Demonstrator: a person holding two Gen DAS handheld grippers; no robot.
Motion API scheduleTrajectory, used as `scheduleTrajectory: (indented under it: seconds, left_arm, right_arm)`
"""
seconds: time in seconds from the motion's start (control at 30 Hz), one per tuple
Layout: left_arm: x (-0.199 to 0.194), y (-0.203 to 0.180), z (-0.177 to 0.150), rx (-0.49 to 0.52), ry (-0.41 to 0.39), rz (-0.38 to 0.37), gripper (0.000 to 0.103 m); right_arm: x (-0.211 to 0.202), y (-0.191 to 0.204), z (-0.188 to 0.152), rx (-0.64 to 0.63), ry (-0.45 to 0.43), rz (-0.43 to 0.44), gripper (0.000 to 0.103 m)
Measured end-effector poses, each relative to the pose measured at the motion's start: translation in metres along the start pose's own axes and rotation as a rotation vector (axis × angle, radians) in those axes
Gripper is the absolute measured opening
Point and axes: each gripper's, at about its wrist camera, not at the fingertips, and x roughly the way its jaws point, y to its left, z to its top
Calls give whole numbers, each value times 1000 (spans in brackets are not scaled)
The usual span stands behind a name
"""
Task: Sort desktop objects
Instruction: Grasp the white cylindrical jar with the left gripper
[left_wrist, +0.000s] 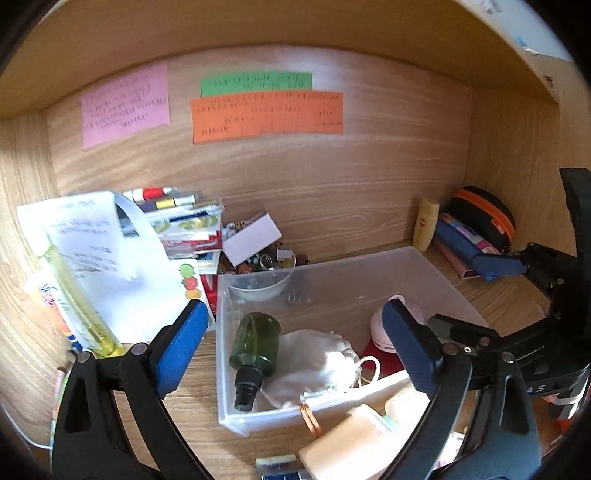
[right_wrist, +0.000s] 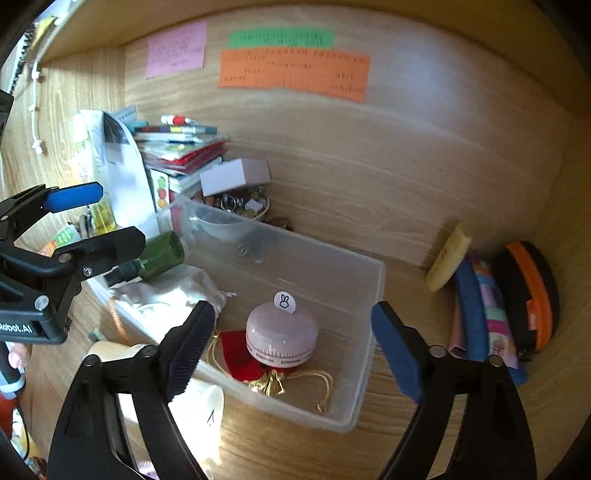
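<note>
A clear plastic bin (left_wrist: 332, 266) (right_wrist: 373, 295) stands on the wooden desk. In it lie a green bottle with a black cap (left_wrist: 253, 354) (right_wrist: 159, 254), a white drawstring pouch (left_wrist: 314, 365) (right_wrist: 162, 299), a pink round timer (left_wrist: 380, 328) (right_wrist: 280, 336) on a red and gold pouch (right_wrist: 255, 369), and a small white bowl (left_wrist: 258, 286) (right_wrist: 218, 225). My left gripper (left_wrist: 295, 347) is open and empty over the bin's near left part, above the bottle and pouch. My right gripper (right_wrist: 291, 347) is open and empty over the bin's near right, around the timer.
A stack of books and papers (left_wrist: 184, 225) (right_wrist: 181, 147) stands at the left. A bowl of trinkets under a white box (left_wrist: 255, 236) (right_wrist: 236, 177) sits behind the bin. A yellow tube (left_wrist: 424, 225) (right_wrist: 447, 258), pencil cases (right_wrist: 480, 314) and a black-orange case (left_wrist: 480, 218) (right_wrist: 528, 295) lie right. Cream bottles (left_wrist: 354, 443) lie near.
</note>
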Motion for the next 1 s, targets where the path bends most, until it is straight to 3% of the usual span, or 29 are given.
scheduleTrajectory:
  seconds: [0.3,0.6,1.0]
  left_arm:
    - [-47,-7,-11,4,-53,29,100]
    - [-70,-10,-35,6,-51,48,101]
    - [-52,-2,-74,-15,91,18,101]
  right_arm:
    - [-54,-2,-17,-3,-74,-5,93]
    - [-81,-6,-51,8,-80,-19,94]
    - [-77,-30,-100,50,25,-30,94]
